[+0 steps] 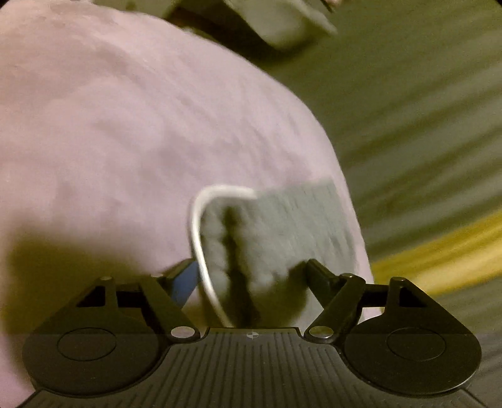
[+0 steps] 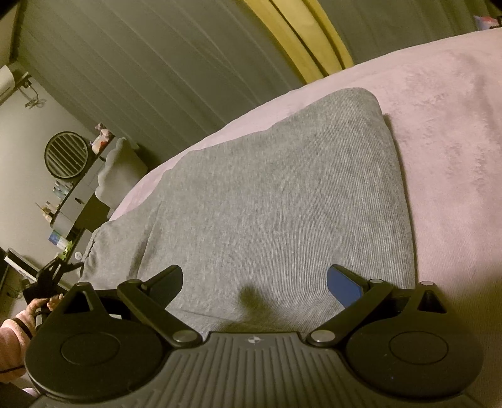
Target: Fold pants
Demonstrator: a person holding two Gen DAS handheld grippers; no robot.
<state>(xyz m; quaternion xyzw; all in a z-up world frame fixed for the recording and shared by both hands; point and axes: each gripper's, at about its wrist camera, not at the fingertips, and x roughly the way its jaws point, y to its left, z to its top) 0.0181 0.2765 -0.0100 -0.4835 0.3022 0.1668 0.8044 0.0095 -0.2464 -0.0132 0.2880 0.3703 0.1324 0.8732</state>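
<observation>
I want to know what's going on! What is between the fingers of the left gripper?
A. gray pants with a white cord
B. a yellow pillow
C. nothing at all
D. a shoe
A: in the left wrist view the gray pants with a white cord sit between the fingers of the left gripper.

The left wrist view is smeared by motion blur: the grey knitted pants [image 1: 282, 226] with the white drawstring [image 1: 200, 238] are softened, and the left gripper's [image 1: 251, 273] fingertips are partly covered by that cloth, so contact cannot be judged. A grey blurred object [image 1: 273, 22] at the top edge cannot be identified. In the right wrist view, the pink plush bed cover [image 2: 445, 131] is cut off at the right edge, and small items on the dark shelf unit [image 2: 75, 201] are too small to tell.
</observation>
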